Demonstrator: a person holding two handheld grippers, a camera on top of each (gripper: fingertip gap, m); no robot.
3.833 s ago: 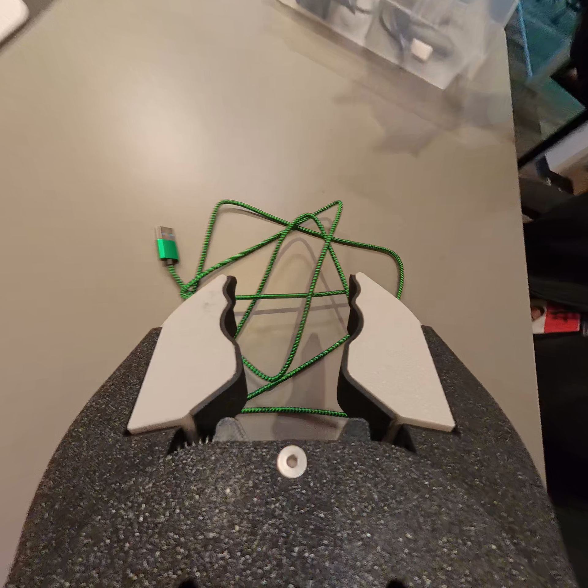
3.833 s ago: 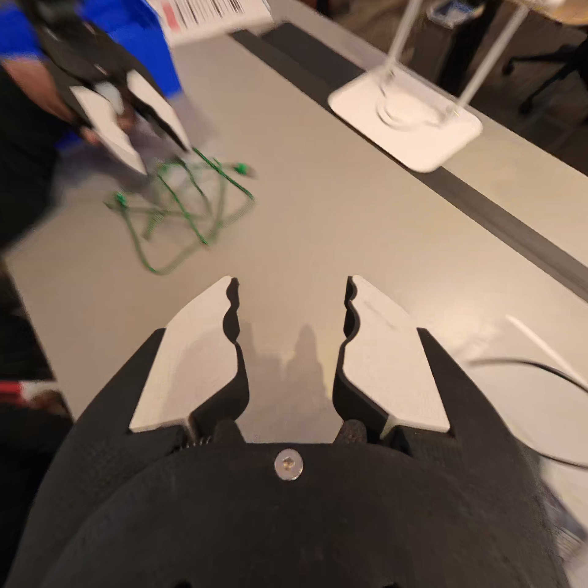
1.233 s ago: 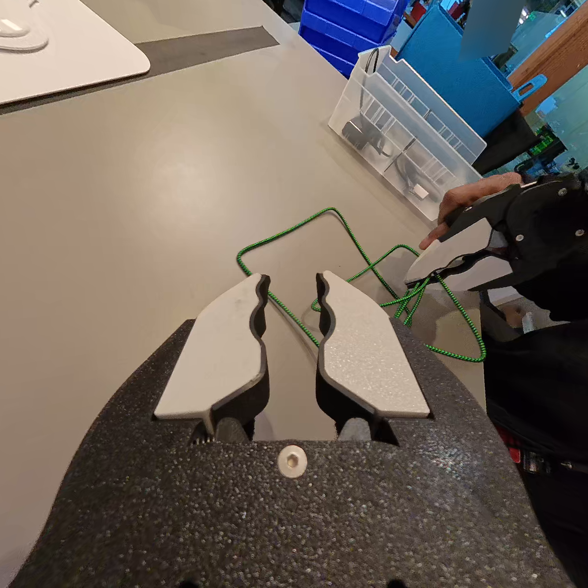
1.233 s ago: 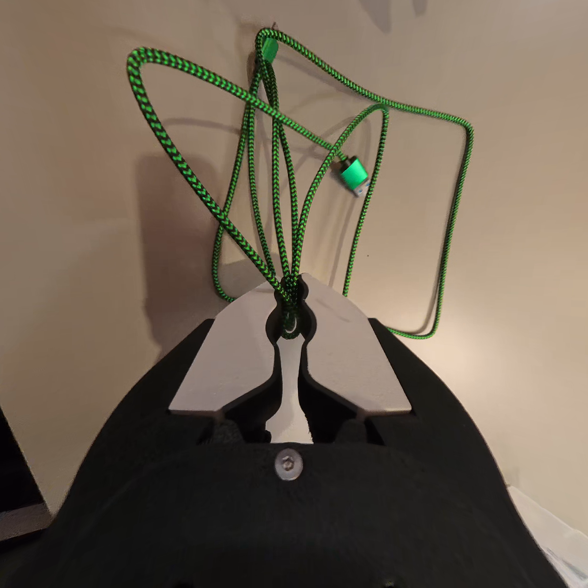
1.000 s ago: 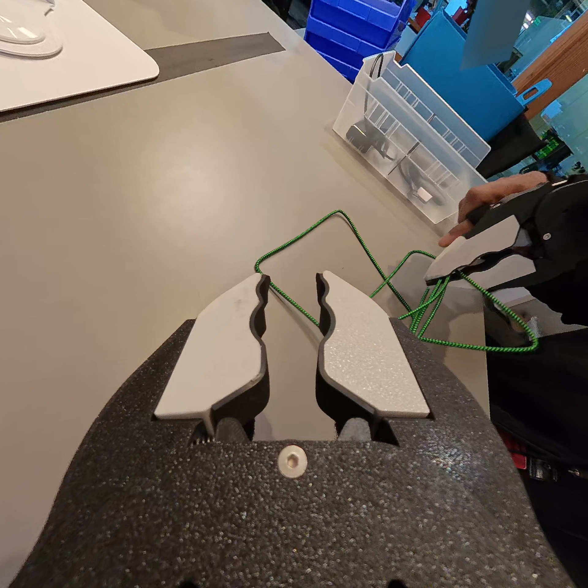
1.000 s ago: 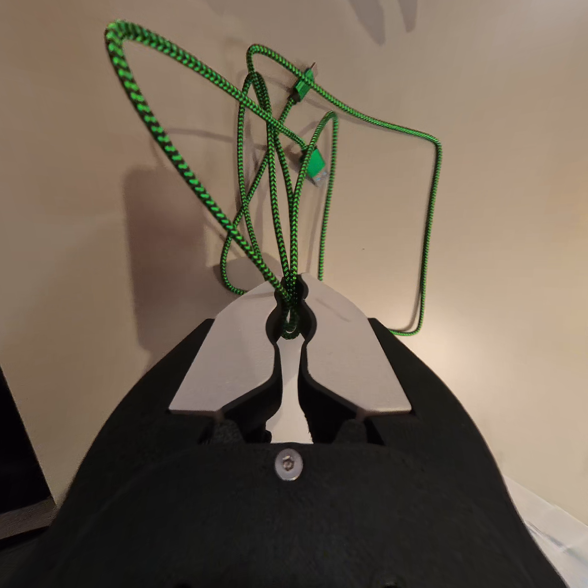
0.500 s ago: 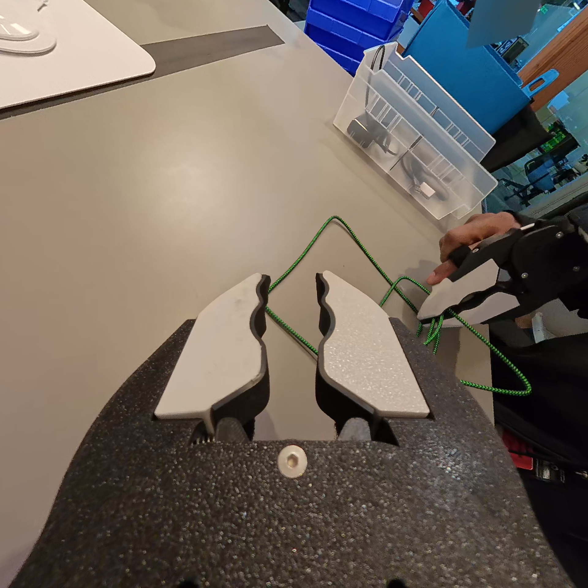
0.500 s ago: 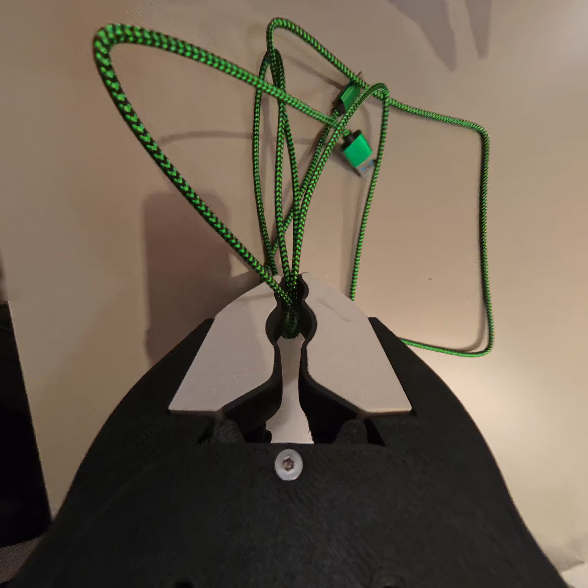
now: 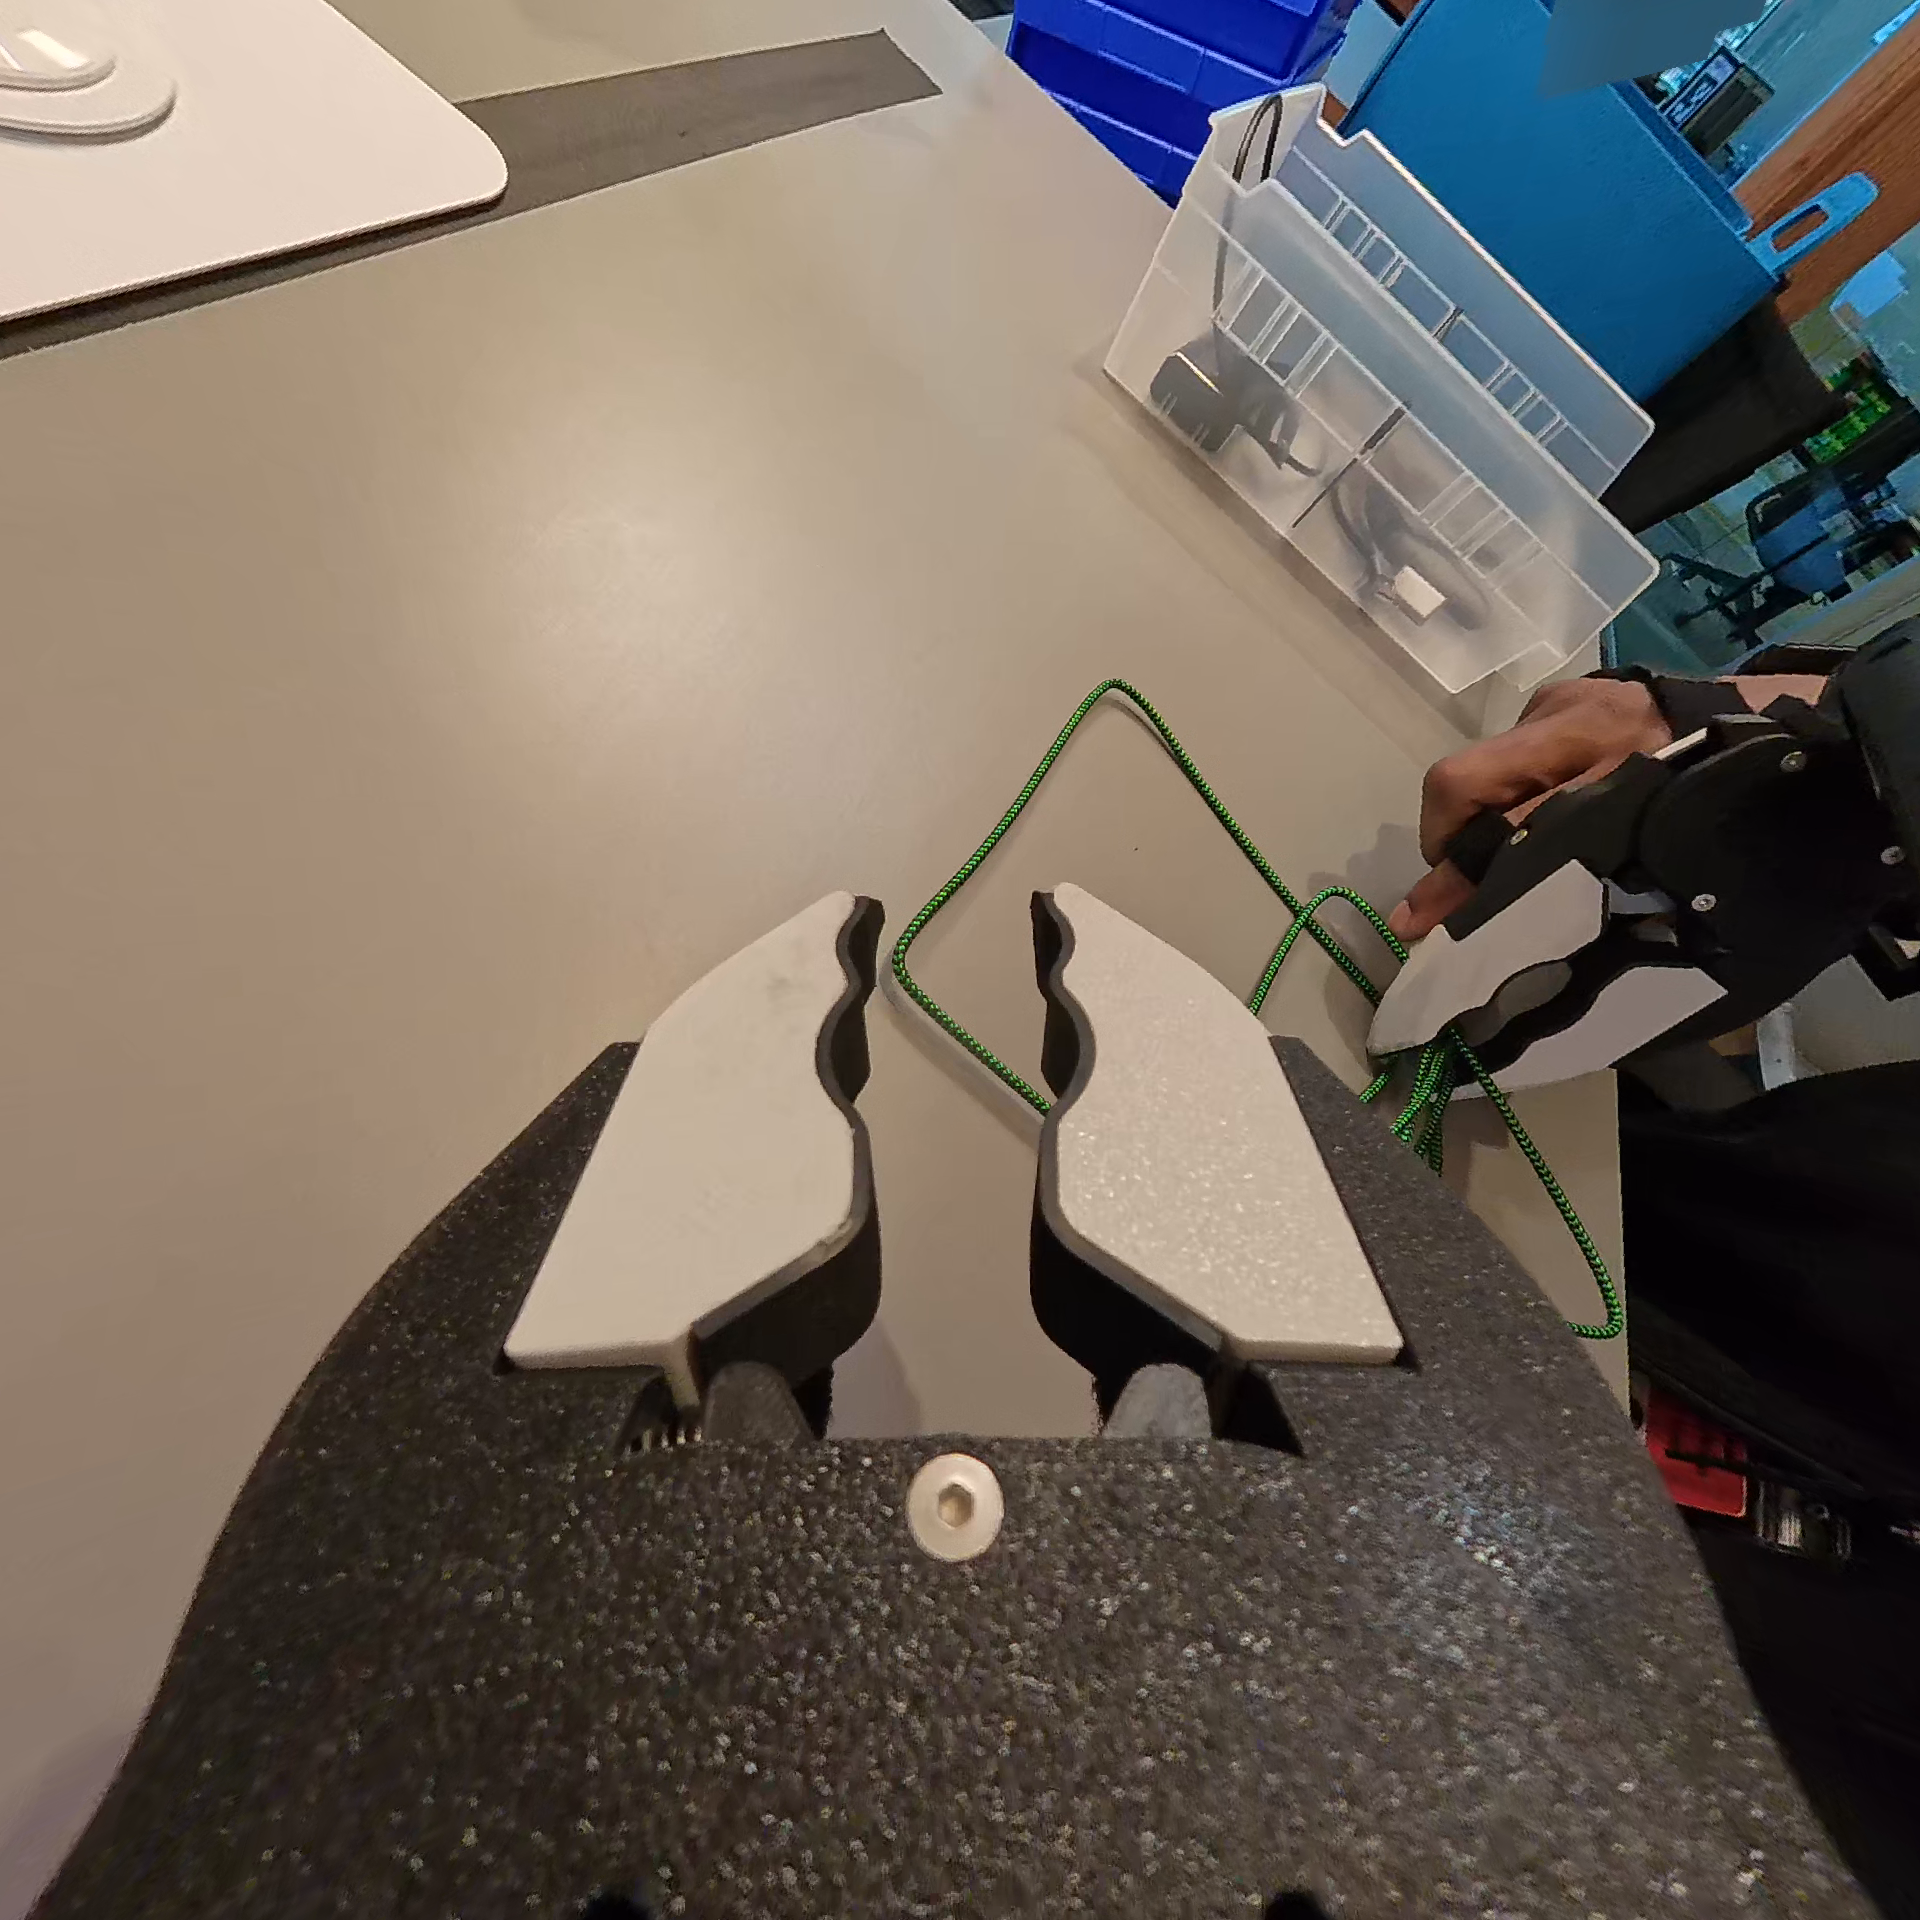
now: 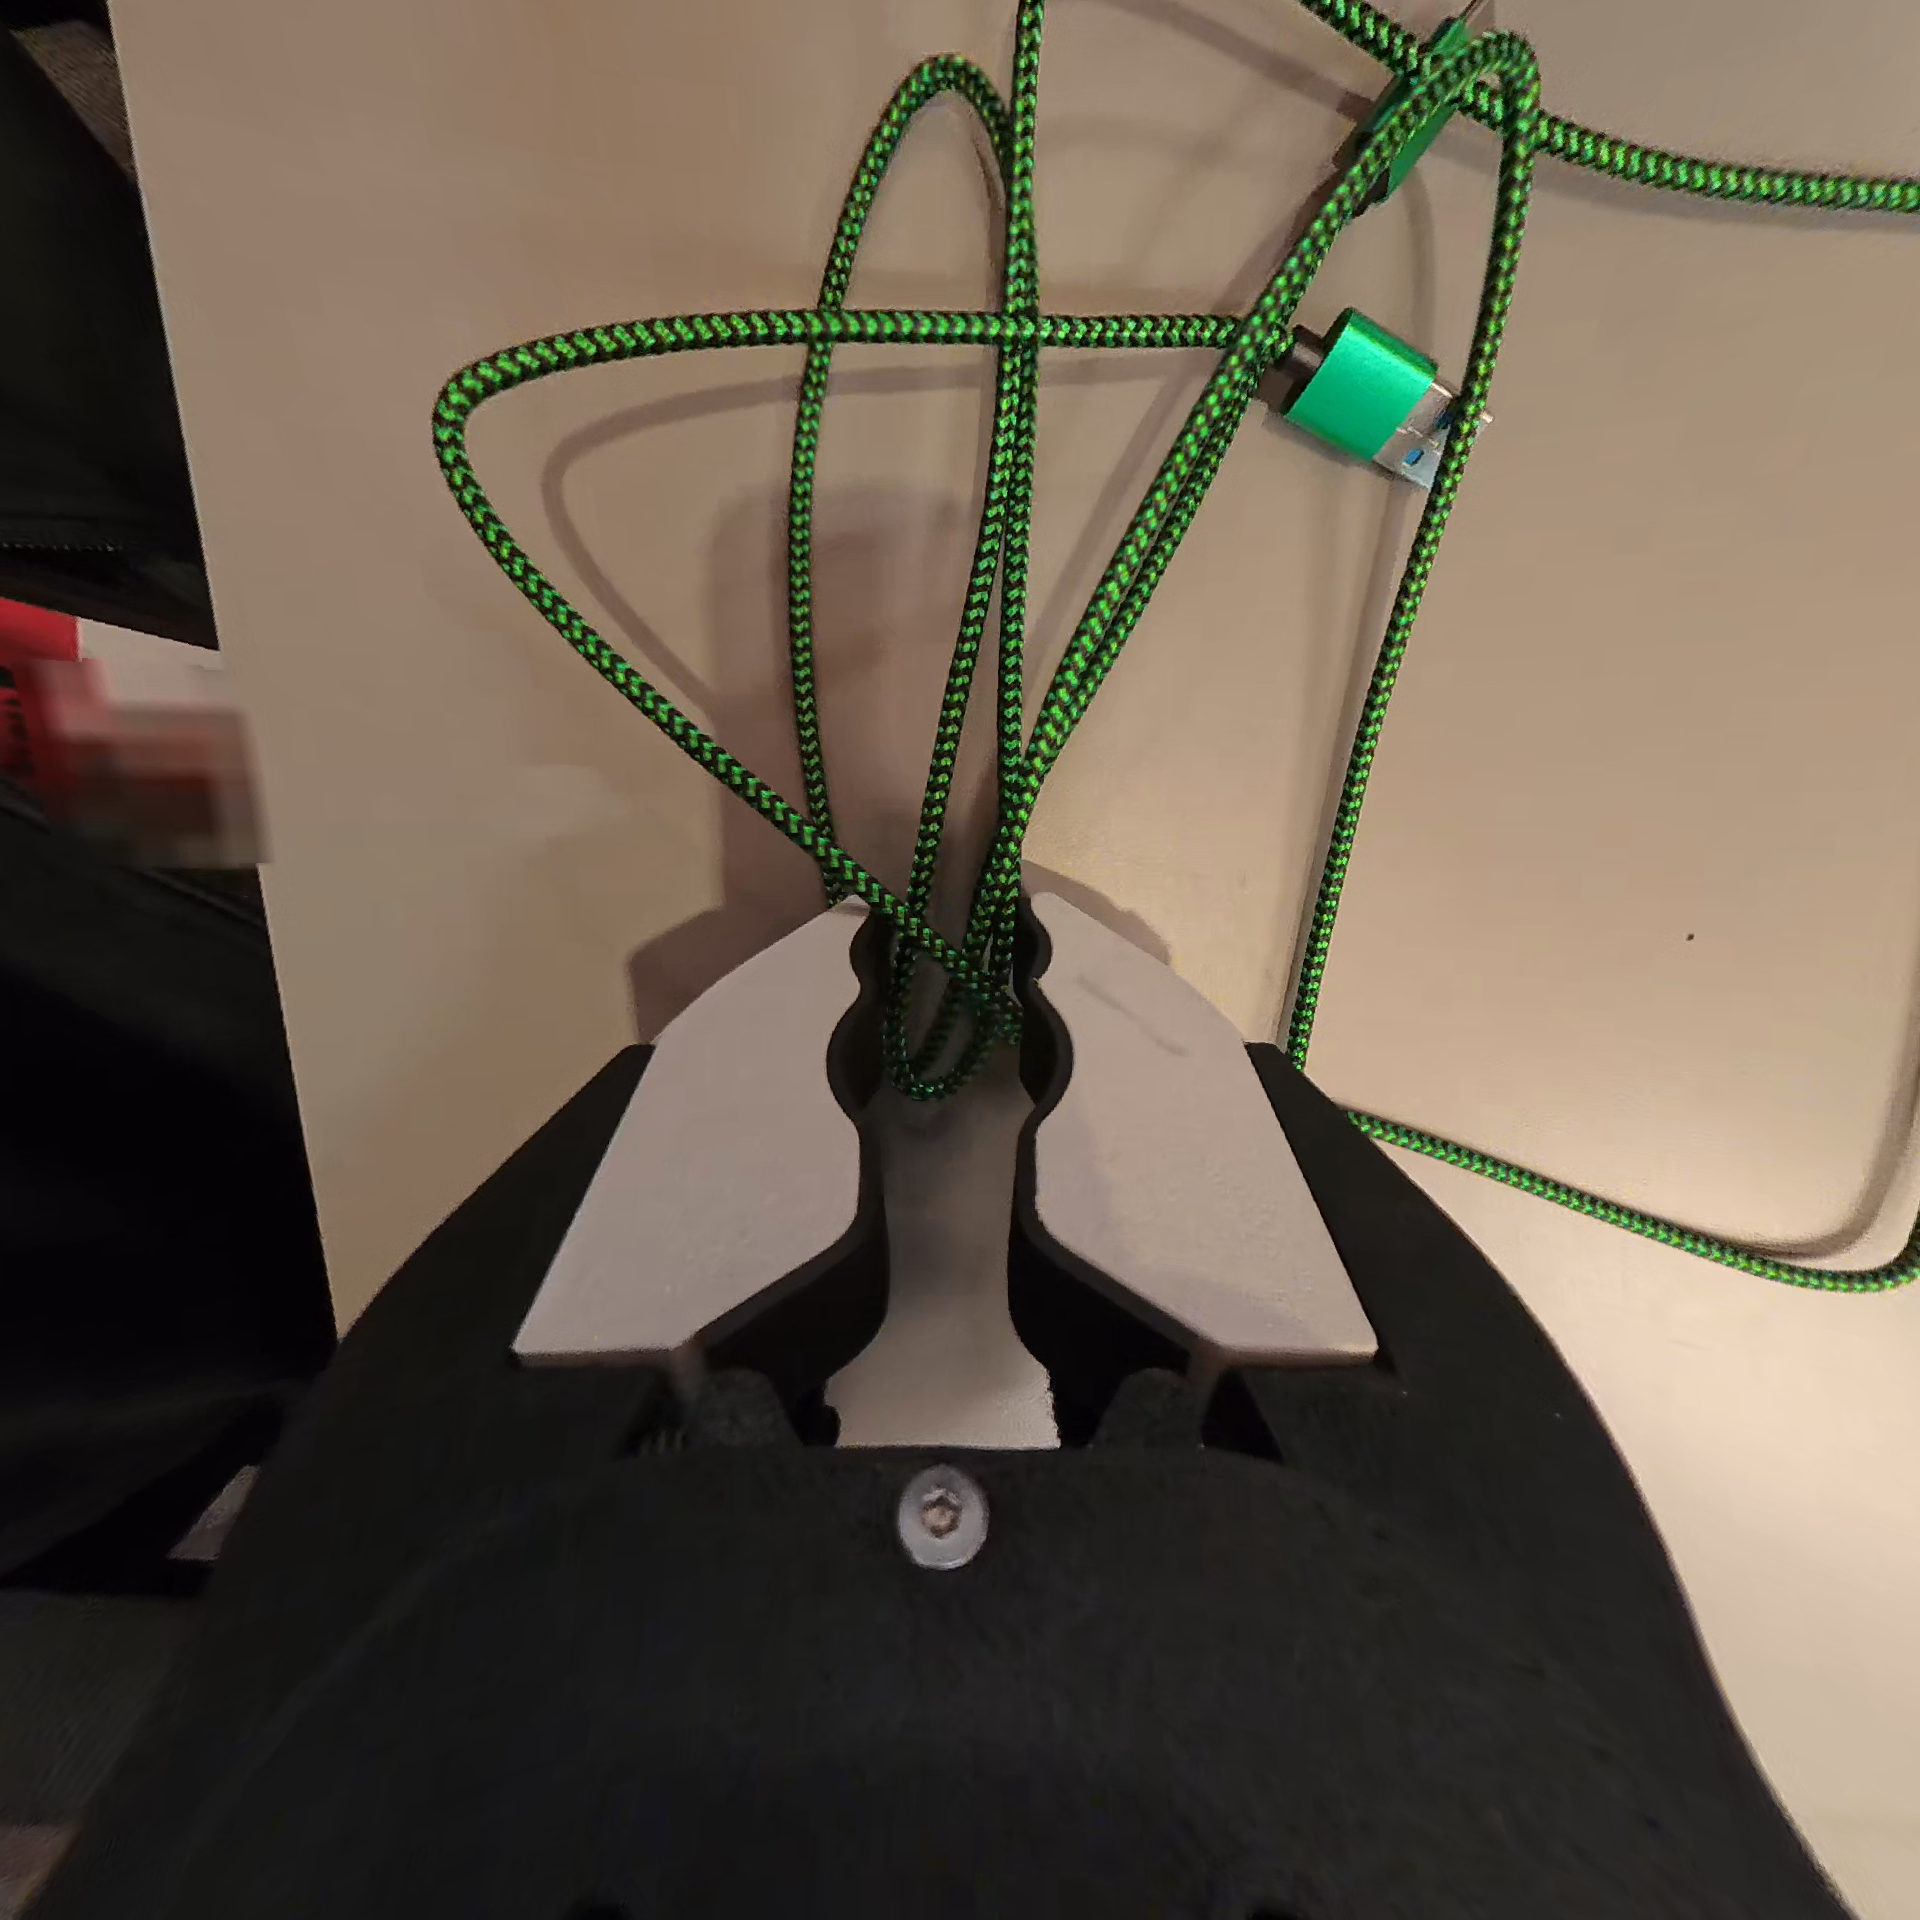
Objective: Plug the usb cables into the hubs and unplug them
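A green braided USB cable (image 10: 727, 332) lies in loops on the beige table (image 10: 1558, 727). Its green USB plug (image 10: 1361, 390) rests on the table ahead and to the right. My right gripper (image 10: 951, 925) is low over the table near its edge. Its jaws are a little apart, with several cable strands bunched loosely between them. It also shows in the left wrist view (image 9: 1387, 1044), held by a hand (image 9: 1496, 790). My left gripper (image 9: 956, 914) is partly open and empty. One bend of the cable (image 9: 1006, 821) lies on the table between its fingertips. No hub is in view.
A clear plastic bin (image 9: 1382, 395) with dark cables stands at the back right, with blue bins (image 9: 1143, 62) behind it. A white pad (image 9: 208, 156) lies at the far left. The table edge (image 9: 1616, 1195) runs close beside the right gripper. The grippers' ends are close to 25 centimetres from one another.
My right gripper took hold of the cable bundle and lifted it. It has now come down close to the table and its jaws have parted. My left gripper narrowed and drew back from the cable.
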